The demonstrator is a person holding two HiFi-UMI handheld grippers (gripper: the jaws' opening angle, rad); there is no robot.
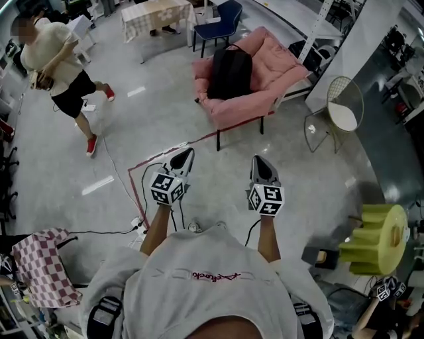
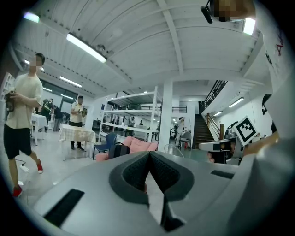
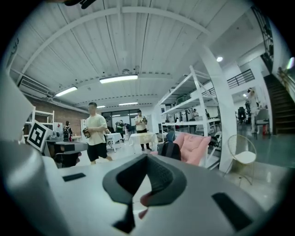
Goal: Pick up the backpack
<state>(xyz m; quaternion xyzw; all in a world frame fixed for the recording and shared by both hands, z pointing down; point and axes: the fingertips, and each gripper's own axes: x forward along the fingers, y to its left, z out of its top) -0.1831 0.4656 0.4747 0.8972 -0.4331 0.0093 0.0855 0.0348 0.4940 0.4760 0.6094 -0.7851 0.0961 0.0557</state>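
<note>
A black backpack (image 1: 230,71) stands upright on the seat of a pink armchair (image 1: 265,79) some way ahead of me across the floor. It shows small in the left gripper view, backpack (image 2: 119,150), and in the right gripper view, backpack (image 3: 169,150). My left gripper (image 1: 183,159) and right gripper (image 1: 263,165) are held out side by side, pointing toward the armchair, well short of it. Both are shut with nothing between the jaws.
A person in a pale shirt (image 1: 61,63) walks at the far left. A wire chair (image 1: 338,109) stands right of the armchair, a blue chair (image 1: 220,20) and a checked table (image 1: 156,16) behind it. Cables (image 1: 136,179) run over the floor. A yellow-green object (image 1: 377,238) sits at my right.
</note>
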